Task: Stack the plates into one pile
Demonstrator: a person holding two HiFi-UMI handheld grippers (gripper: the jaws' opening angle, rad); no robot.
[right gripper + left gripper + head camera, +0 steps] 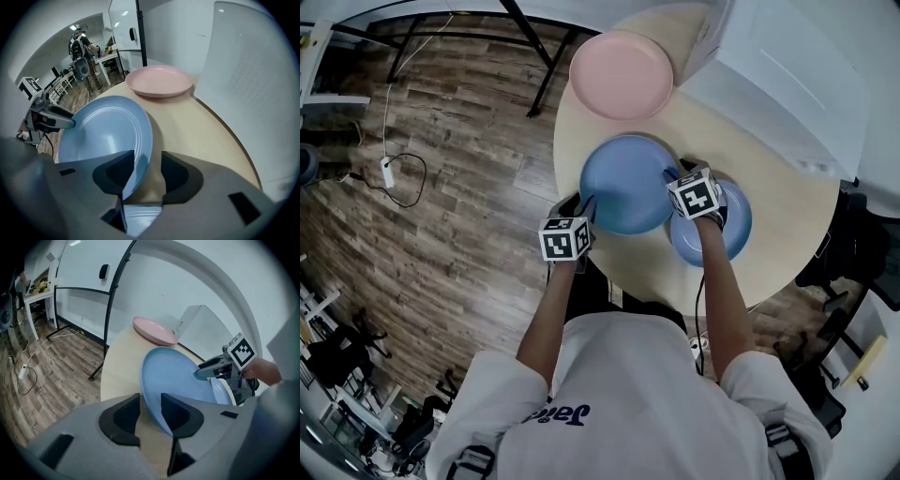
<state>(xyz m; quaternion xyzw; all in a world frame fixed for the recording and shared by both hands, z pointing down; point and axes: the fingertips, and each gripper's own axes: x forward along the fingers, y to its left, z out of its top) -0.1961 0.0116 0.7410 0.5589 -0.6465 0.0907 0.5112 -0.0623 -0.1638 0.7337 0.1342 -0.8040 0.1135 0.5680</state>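
So both grippers are at the large blue round plate [623,183] right now, one on each side. The left gripper [150,401] has the plate's near-left rim sitting between its fingers, but they aren't pinching it: the jaws stand apart, the rim runs close along the right-hand finger, and there's a clear gap of tabletop showing on the other side. Same deal with the right gripper [147,164]. The plate's opposite rim is in between its fingers, close to the left-hand one, with open space before the right-hand finger. So both sets of jaws are open with the rim just passing through them.

The big plate stretches away from each pair of fingertips toward the other gripper, roughly in the middle of the round pale wooden table [787,216]. Its right side overlaps a smaller blue plate [736,230], which sits directly below the right gripper's fingers and peeks out under them. Can't tell whether the two blue plates are actually touching there.

Further out, well beyond both sets of fingertips, a pink round plate [622,75] sits on its own near the far edge of the table. To the right of it, off past the right gripper's fingers, there's a white box [253,61].
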